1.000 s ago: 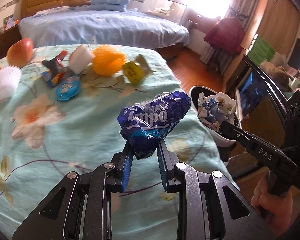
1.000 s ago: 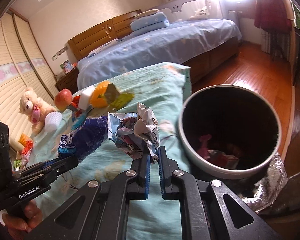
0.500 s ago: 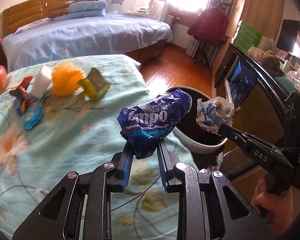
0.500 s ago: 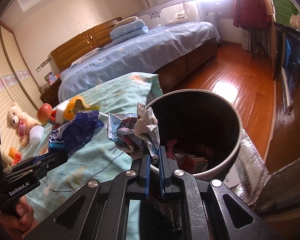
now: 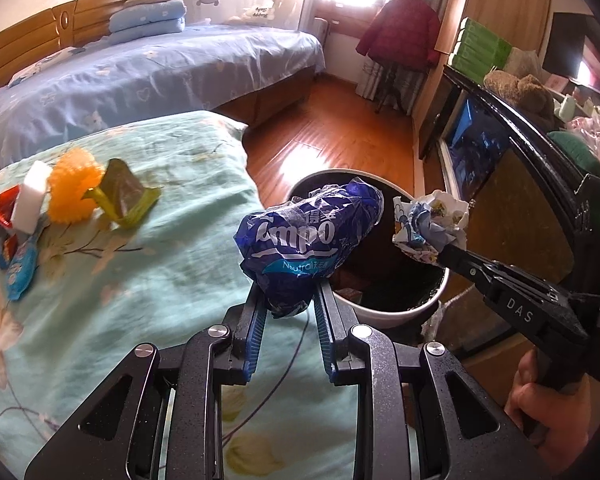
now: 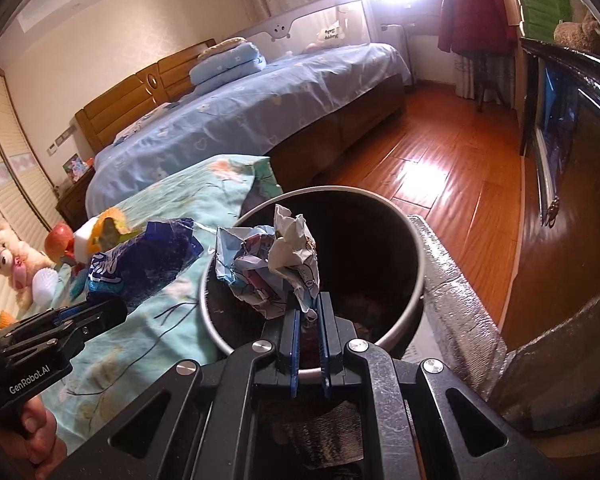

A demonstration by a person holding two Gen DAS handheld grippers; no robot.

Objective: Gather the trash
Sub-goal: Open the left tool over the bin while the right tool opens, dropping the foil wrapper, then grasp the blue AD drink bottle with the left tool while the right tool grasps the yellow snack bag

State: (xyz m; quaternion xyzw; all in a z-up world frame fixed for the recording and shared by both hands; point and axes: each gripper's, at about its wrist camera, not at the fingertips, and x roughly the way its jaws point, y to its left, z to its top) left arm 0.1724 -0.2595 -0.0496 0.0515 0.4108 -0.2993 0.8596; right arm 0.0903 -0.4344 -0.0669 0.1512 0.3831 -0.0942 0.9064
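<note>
Compared with one second ago, both grippers have moved away from the middle of the table toward the trash bin (image 6: 414,276). In the left wrist view the bin was then only partly seen behind the blue wrapper; now its dark opening lies directly behind and under the wrapper. In the right wrist view the bin was at the right side of the crumpled paper; now the paper hangs over the opening, inside the line of the rim. The grips themselves are not changed.

The left gripper (image 5: 290,300) is closed on the blue plastic wrapper (image 5: 308,242), which stands up between its blue pads, above the near edge of the bin. The right gripper (image 6: 308,312) is closed almost fully on the crumpled printed paper (image 6: 268,268), above the bin. Some trash is already lying at the bottom of the bin.

The surface is a table with a light green flowered cloth (image 5: 112,288). At its far left side remain an orange mesh ball (image 5: 74,188), a white block (image 5: 30,198), a yellow-green wrapper (image 5: 124,196), a red packet (image 5: 2,210) and a small blue packet (image 5: 20,272), close together.

The room is a bedroom with a bed in blue bedding (image 5: 148,76), a wooden headboard, folded blue quilts, a glossy wooden floor (image 6: 452,168), a bright window and a red jacket (image 5: 400,34) on a stand. A teddy bear (image 6: 10,256) sits at the left in the right wrist view.
</note>
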